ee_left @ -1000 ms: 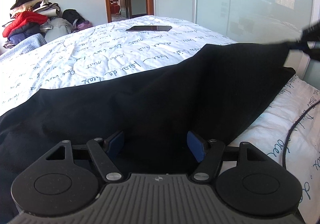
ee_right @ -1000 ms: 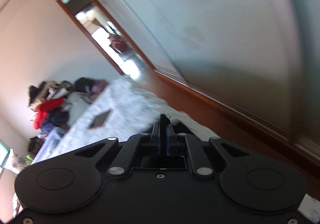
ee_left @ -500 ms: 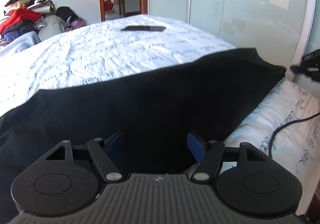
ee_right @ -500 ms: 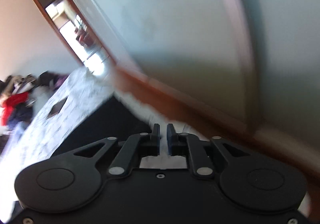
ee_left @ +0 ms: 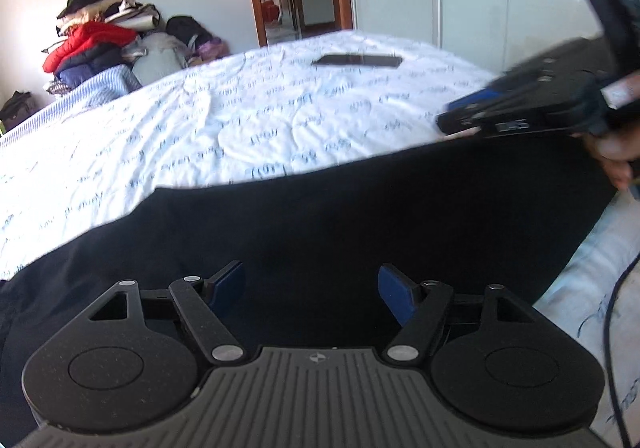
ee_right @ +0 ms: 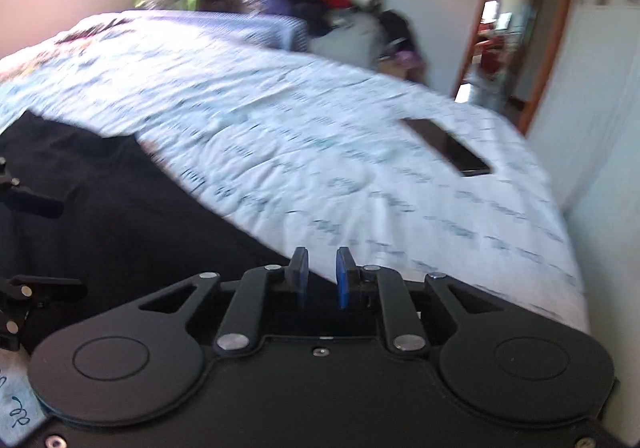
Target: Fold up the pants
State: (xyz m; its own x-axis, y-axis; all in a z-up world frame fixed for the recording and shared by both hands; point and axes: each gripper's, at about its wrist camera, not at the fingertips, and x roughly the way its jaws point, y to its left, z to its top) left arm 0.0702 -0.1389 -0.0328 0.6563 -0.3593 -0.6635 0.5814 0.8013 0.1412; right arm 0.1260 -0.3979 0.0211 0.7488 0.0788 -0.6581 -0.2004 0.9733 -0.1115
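Blue pads on my left gripper [ee_left: 311, 290] stand wide apart, nothing between them, hovering low over the pants [ee_left: 360, 224]. My right gripper [ee_right: 322, 276] has its jaws parted by a narrow gap; I see no cloth in it, so I read it as released. In the left view it sits at the pants' far right edge, above the fabric.

Pants are black, spread flat along the near side of the bed [ee_left: 240, 120], which has a white quilt with printed script. One end trails off to the left.

Beyond the pants: a phone [ee_left: 357, 60] lying well apart near the far edge, and a clothes pile [ee_left: 96, 44] against the wall.

Risks from here, as I judge them:
- Black on black: layers are hard to tell apart, so I could pinch one layer only and the fold skews.
- A cable [ee_left: 608, 312] runs beside the right end; it could snag the cloth.
- The right view is blurred, so aim there is unreliable.
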